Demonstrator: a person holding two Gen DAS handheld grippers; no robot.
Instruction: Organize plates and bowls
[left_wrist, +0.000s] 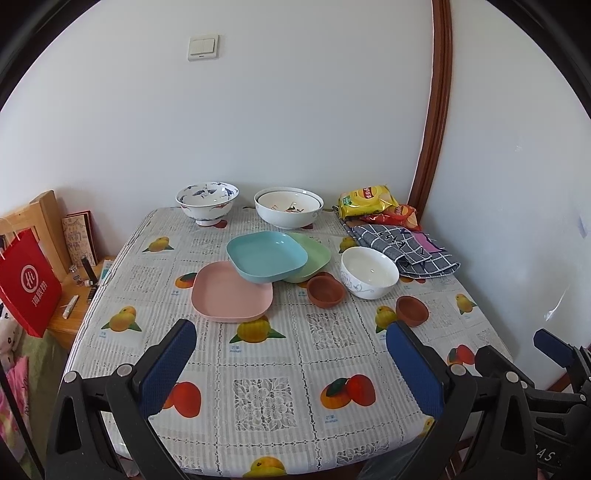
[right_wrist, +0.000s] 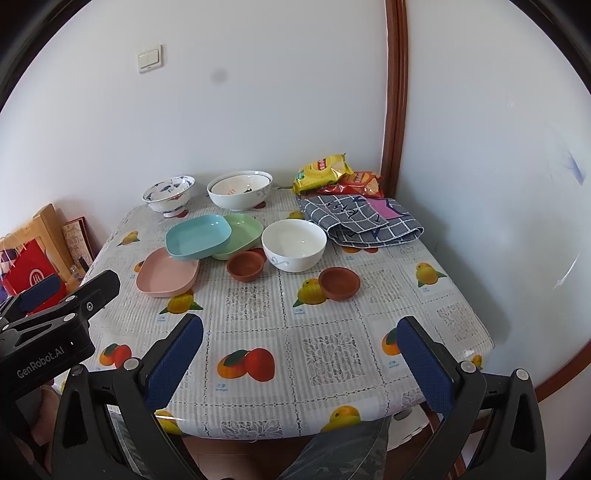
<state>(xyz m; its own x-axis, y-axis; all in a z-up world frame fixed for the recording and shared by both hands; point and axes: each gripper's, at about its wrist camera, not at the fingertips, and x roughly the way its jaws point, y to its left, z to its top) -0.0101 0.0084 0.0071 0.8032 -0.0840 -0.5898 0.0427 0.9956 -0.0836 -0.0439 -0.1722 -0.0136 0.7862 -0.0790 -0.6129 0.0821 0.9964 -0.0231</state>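
A blue square plate (left_wrist: 266, 255) (right_wrist: 197, 236) lies tilted over a pink plate (left_wrist: 231, 293) (right_wrist: 166, 275) and a green plate (left_wrist: 314, 254) (right_wrist: 242, 232). A white bowl (left_wrist: 369, 271) (right_wrist: 293, 243) and two small brown bowls (left_wrist: 325, 290) (left_wrist: 412, 310) (right_wrist: 245, 266) (right_wrist: 339, 282) stand to their right. A blue-patterned bowl (left_wrist: 207, 201) (right_wrist: 168, 195) and nested white bowls (left_wrist: 288, 210) (right_wrist: 239, 190) stand at the back. My left gripper (left_wrist: 291, 350) and right gripper (right_wrist: 301, 350) are open and empty over the table's near edge.
Snack bags (left_wrist: 369, 201) (right_wrist: 325, 171) and a folded checked cloth (left_wrist: 402, 247) (right_wrist: 360, 219) lie at the back right by the wall. A red bag (left_wrist: 27, 284) and a wooden side table (left_wrist: 79, 295) stand off the left edge. The fruit-print tablecloth (left_wrist: 295, 369) covers the table.
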